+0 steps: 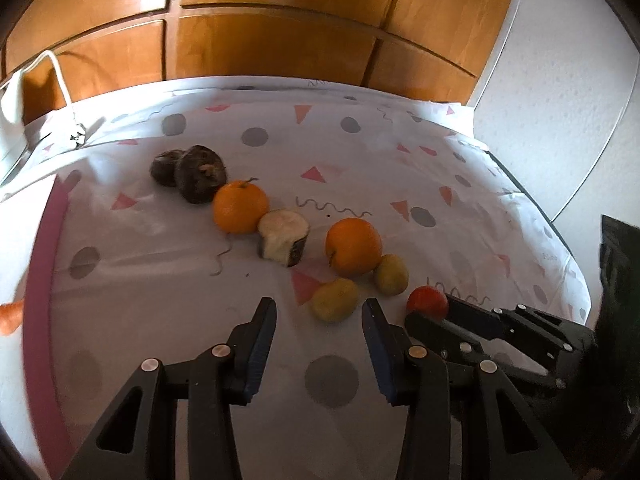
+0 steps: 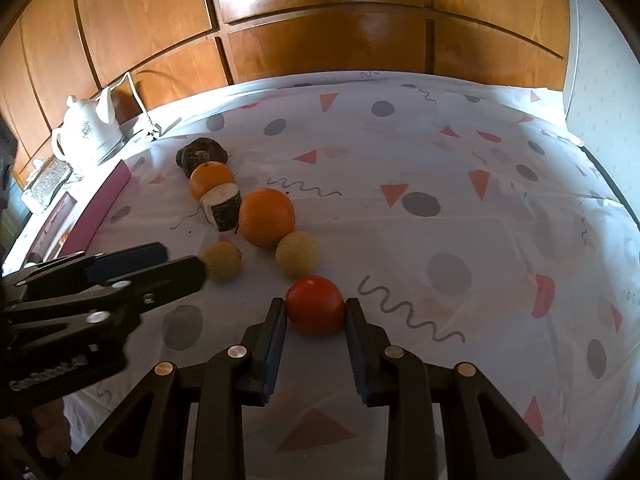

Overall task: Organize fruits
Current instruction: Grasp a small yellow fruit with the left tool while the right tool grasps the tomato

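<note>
Fruit lies in a loose line on the patterned tablecloth [image 1: 400, 184]: two dark brown fruits [image 1: 188, 172], an orange [image 1: 240, 208], a cut dark-skinned piece with white flesh [image 1: 282, 238], a second orange [image 1: 353, 246] and two small yellow fruits [image 1: 335, 299] [image 1: 391, 274]. My left gripper [image 1: 319, 305] is open, and the nearer yellow fruit lies just past its tips, untouched. My right gripper [image 2: 315, 306] is shut on a red fruit [image 2: 315, 304] that rests on the cloth. In the left wrist view the right gripper [image 1: 436, 311] is at the right, with the red fruit [image 1: 427, 299] in it.
A white teapot [image 2: 86, 132] and small items stand at the back left, beside a pink-edged mat [image 2: 108, 204]. Wooden panelled doors [image 2: 320, 40] rise behind the table. The table's edge curves down the right side [image 1: 560, 240], next to a dark object [image 1: 620, 260].
</note>
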